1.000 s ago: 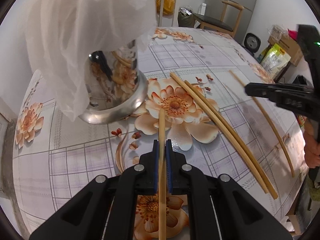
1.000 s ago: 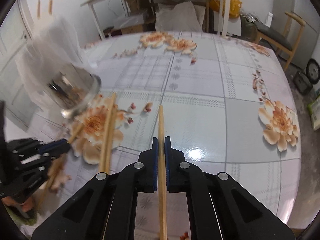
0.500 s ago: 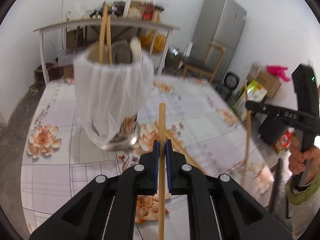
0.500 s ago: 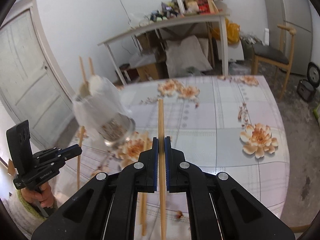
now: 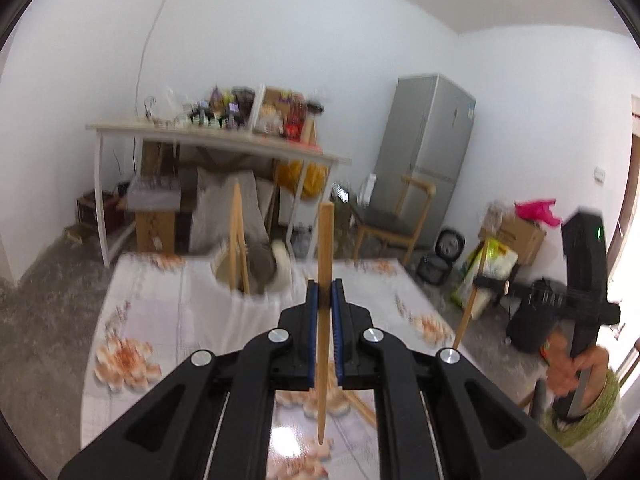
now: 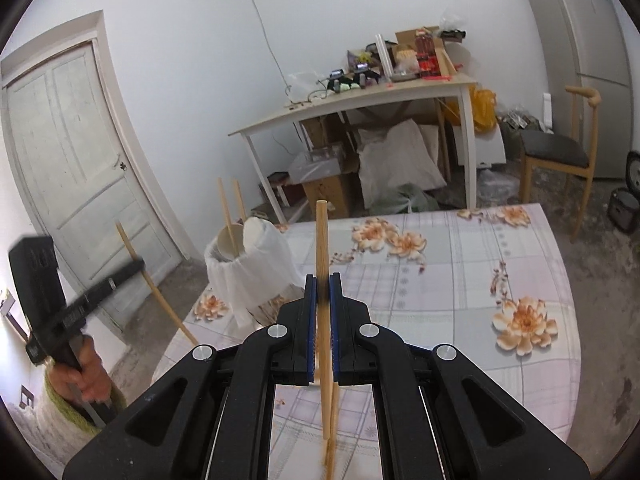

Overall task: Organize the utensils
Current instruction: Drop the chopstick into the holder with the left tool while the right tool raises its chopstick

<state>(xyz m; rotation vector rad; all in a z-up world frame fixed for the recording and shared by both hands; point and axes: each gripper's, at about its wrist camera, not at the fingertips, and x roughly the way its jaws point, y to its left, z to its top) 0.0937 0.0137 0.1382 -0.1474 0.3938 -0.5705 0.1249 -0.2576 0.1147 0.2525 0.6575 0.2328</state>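
Observation:
My left gripper [image 5: 325, 286] is shut on a wooden chopstick [image 5: 325, 240], held nearly upright above the flowered table [image 5: 160, 320]. My right gripper [image 6: 322, 280] is shut on a second chopstick [image 6: 321, 236] in the same way. The steel utensil holder [image 6: 248, 276], wrapped in a white bag, stands at the table's left side with two chopsticks [image 6: 228, 216] and a white spoon [image 6: 254, 236] in it. It is blurred in the left wrist view as the holder [image 5: 248, 276]. Each view shows the other gripper with its stick: right gripper [image 5: 482, 282], left gripper [image 6: 138, 266]. Loose chopsticks [image 5: 360, 404] lie on the table below.
Behind the table stand a cluttered white side table [image 6: 360, 100], a grey fridge [image 5: 424, 152] and a wooden chair [image 6: 560, 152]. A white door [image 6: 72, 168] is at the left. A person's hand [image 6: 86, 376] grips the left handle.
Both grippers have risen and tipped up from the tabletop, each still shut on its chopstick. The holder now sits lower and farther off in both views.

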